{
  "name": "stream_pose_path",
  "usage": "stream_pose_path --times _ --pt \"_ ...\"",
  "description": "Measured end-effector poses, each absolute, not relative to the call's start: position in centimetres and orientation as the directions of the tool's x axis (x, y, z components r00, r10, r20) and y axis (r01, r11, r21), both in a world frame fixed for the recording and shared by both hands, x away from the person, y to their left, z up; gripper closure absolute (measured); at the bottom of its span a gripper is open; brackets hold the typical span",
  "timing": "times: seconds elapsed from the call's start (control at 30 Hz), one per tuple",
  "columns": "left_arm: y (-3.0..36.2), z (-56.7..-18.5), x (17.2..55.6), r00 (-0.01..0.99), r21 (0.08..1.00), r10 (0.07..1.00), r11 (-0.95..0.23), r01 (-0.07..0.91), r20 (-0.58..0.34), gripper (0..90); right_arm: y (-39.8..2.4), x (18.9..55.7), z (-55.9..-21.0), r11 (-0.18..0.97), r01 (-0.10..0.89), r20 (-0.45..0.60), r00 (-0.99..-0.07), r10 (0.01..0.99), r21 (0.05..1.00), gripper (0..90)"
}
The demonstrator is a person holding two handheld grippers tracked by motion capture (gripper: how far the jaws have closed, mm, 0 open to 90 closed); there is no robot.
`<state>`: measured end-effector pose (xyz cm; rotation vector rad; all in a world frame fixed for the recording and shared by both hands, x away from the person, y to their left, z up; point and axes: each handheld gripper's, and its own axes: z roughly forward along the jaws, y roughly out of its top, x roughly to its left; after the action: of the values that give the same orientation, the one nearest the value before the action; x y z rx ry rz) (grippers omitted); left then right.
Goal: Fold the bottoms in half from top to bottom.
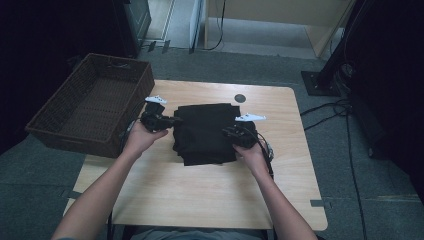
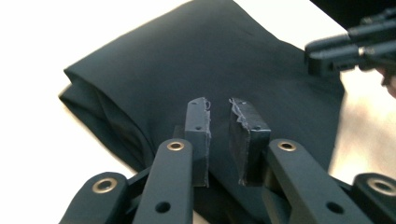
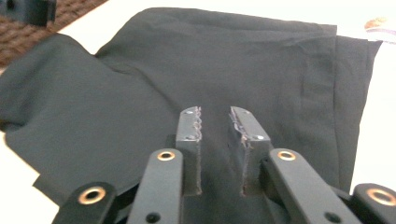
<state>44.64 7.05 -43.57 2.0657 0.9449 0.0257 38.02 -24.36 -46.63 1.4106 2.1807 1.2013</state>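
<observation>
At the far left of the light wooden table (image 1: 210, 195), hanging partly over its edge, sits a dark brown woven wicker basket (image 1: 50, 117) with low walls. Just right of it, the left gripper (image 1: 172, 120) is held in the person's left hand (image 1: 141, 137), its tips at the left edge of a folded black fabric garment (image 1: 205, 132) that lies flat in the middle of the table. Seen along that gripper's own view, its pads (image 2: 198, 135) stand a narrow gap apart, nothing between them, poised above the folded edge of the cloth (image 2: 196, 60). On the right side of the cloth, the right gripper (image 1: 226, 134), carried by the right hand (image 1: 255, 155), points inward over the fabric; its pads (image 3: 190, 140) are likewise slightly parted and grip nothing, with the cloth (image 3: 140, 84) spread beneath. Beyond the garment, near the table's far edge, lies a small dark round disc (image 1: 240, 98).
</observation>
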Motion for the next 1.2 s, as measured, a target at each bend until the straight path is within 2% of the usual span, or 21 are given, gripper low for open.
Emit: stream_pose_path --times 0.13,0.3,0.43,0.67,1.2 --pt "6.0 -45.1 45.3 0.707 0.664 0.624 -0.377 0.646 -0.333 79.8 -23.9 38.7 -47.4 0.18 0.637 0.192 -0.47 0.862 0.75 78.6" --pt "5.5 -46.3 43.1 0.726 0.655 0.604 -0.409 0.636 -0.328 80.2 -23.7 38.1 -47.8 0.187 0.655 0.211 -0.479 0.852 0.732 77.9" --pt "5.5 -46.8 41.0 0.752 0.668 0.59 -0.435 0.603 -0.294 77.7 -23.4 37.3 -48.1 0.199 0.656 0.216 -0.495 0.842 0.728 77.3" --pt "6.4 -47.1 38.4 0.754 0.684 0.576 -0.414 0.601 -0.315 73.0 -22.9 35.1 -48.3 0.214 0.641 0.216 -0.524 0.824 0.737 75.4" --pt "6.3 -49.0 37.0 0.753 0.709 0.594 -0.4 0.581 -0.283 69.6 -22.2 32.9 -50.8 0.204 0.598 0.185 -0.523 0.832 0.775 75.3"
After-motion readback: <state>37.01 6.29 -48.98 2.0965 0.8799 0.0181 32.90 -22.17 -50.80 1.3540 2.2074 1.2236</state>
